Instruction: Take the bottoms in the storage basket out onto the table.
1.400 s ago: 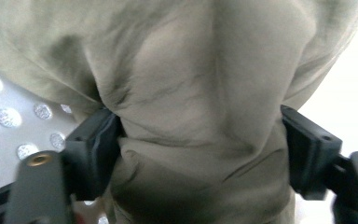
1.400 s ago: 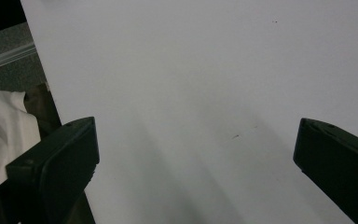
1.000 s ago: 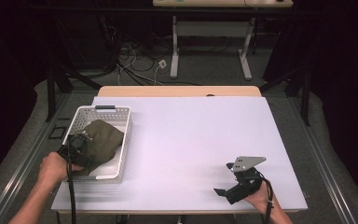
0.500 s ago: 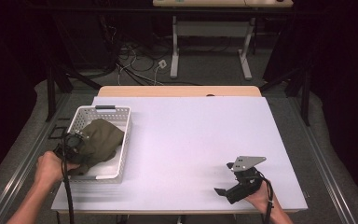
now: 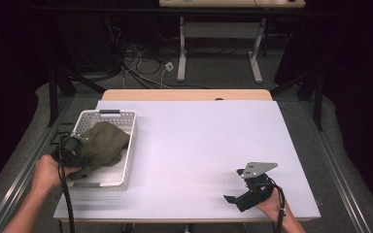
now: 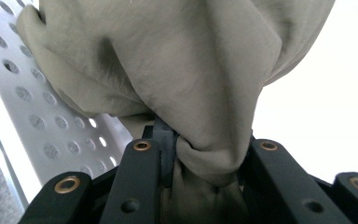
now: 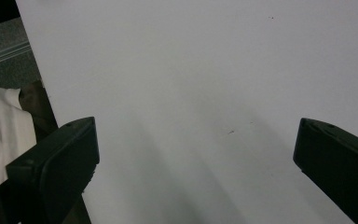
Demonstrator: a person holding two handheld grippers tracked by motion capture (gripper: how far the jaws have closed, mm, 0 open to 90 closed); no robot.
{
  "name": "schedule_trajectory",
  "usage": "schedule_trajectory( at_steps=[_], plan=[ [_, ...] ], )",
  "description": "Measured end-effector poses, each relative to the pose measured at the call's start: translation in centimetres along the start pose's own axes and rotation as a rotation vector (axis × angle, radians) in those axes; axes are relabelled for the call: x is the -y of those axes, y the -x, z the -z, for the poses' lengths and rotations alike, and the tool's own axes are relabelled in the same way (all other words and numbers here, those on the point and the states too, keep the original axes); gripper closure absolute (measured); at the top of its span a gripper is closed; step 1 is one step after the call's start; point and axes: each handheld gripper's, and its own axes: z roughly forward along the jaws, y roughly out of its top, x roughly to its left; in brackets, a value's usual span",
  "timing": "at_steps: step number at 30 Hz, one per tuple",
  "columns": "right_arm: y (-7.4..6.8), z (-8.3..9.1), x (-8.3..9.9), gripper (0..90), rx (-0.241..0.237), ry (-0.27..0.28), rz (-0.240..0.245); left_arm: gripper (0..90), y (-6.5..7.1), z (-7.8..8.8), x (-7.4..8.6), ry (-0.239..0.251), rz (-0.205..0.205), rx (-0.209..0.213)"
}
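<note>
An olive green cloth point(image 5: 102, 143) lies heaped in a white perforated basket point(image 5: 108, 115) at the table's left. My left gripper point(image 5: 73, 148) reaches in over the basket's near left side. In the left gripper view a bunched fold of the cloth point(image 6: 177, 70) is pinched between the jaws of the left gripper point(image 6: 205, 154), above the basket's holed wall point(image 6: 42, 121). Those jaws have just been closing on that fold. My right gripper point(image 5: 233, 199) rests near the table's front right edge; the right gripper point(image 7: 196, 154) stands open over bare white tabletop.
The white table surface point(image 5: 209, 145) stretches between the basket and the right gripper. A wooden strip point(image 5: 187, 94) runs along its far edge. Beyond it are floor cables point(image 5: 141, 68) and the legs of another desk point(image 5: 182, 48).
The left hand has shifted slightly left at the basket's near side, with the cloth gathered at its gripper. The right gripper has stayed put.
</note>
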Motion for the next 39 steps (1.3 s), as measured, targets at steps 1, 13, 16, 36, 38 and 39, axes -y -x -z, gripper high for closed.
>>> schedule_trajectory(
  at_steps=[1,13,16,36,38,39],
  plan=[
    [0.0,0.0,0.0,0.0,0.008,0.0,0.0,73.0,0.0,0.1,0.0,0.003,-0.004,0.006],
    [0.3,-0.1,0.1,0.0,-0.003,-0.006,-0.004,73.6,-0.1,1.9,-1.0,0.054,-0.069,-0.013],
    [0.3,-0.1,0.1,0.0,-0.005,-0.006,-0.003,73.8,0.0,2.5,-1.4,0.067,-0.083,-0.015],
    [0.3,-0.2,0.2,0.0,-0.003,-0.01,-0.002,74.1,0.8,8.3,-4.0,0.131,-0.32,0.023],
    [0.2,-0.2,0.2,0.0,-0.003,-0.012,-0.005,74.1,1.0,8.8,-4.5,0.128,-0.338,0.032],
    [0.2,-0.2,0.2,0.0,-0.006,-0.012,-0.004,74.0,1.1,8.9,-4.6,0.131,-0.345,0.037]
  ],
)
